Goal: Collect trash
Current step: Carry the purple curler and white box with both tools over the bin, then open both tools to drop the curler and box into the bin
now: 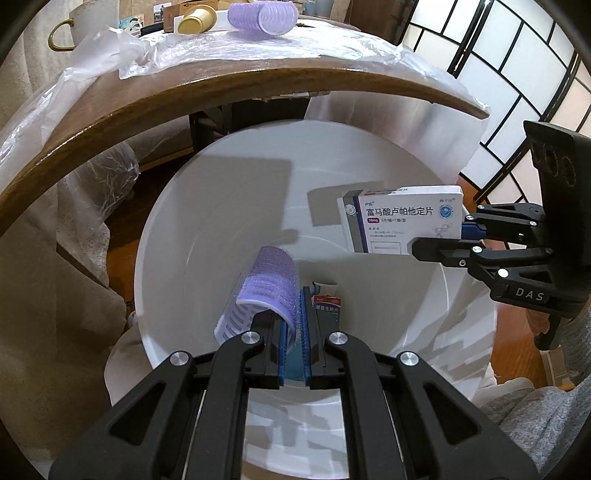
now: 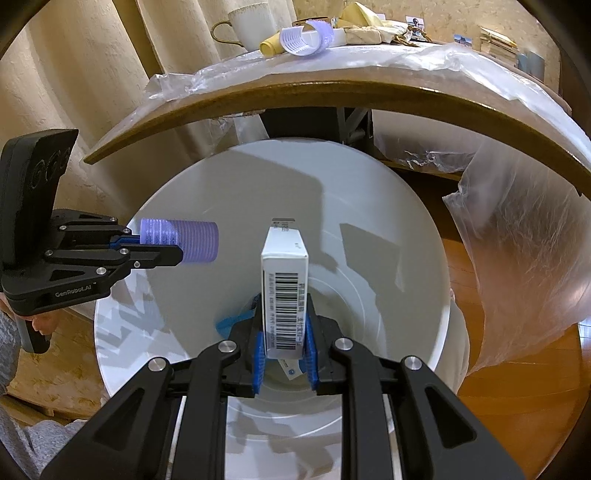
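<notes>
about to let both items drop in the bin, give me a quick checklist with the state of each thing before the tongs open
1. Left tongs shut on the purple hair roller: ok.
2. Right tongs shut on the medicine box: ok.
3. Roller over the white bin opening, not its rim: ok.
4. Box over the bin opening: ok.
5. Bin has room; only a small packet shows at the bottom: ok.
6. All trash collected: not ok, a second roller remains on the table.
</notes>
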A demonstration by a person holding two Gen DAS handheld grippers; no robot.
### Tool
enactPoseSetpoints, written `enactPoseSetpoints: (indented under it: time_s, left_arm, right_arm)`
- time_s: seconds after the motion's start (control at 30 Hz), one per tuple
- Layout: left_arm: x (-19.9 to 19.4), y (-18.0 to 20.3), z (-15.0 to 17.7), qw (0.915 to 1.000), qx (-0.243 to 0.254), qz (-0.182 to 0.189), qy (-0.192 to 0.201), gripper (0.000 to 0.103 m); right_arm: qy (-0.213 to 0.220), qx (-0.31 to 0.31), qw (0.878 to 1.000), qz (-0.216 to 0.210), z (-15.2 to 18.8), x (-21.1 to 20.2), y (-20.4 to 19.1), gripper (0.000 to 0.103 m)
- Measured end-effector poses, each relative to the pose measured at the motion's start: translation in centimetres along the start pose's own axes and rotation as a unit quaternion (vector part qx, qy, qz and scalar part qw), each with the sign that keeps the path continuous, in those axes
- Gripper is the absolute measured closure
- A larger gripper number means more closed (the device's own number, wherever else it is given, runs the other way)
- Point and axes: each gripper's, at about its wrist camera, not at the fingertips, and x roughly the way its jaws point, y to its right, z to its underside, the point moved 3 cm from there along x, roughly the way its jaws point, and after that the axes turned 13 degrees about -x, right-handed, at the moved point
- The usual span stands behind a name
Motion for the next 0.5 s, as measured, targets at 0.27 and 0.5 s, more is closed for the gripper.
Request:
enactPoseSetpoints:
  time_s: [0.27,0.5]
  left_arm:
    - [0.42,0.32,-0.20,0.9999,0.008,-0.007,-0.007,0.095]
    - [0.47,0.21,-0.26,0.9999,0.011,-0.011,-0.007,0.095]
  right_arm:
    - [-0.006,0.000,1.000,0.003,0.00,0.16,-0.03,0.084]
    - [-0.011,-0.004,1.000,0.008,0.20,0.33,-0.28,0.084]
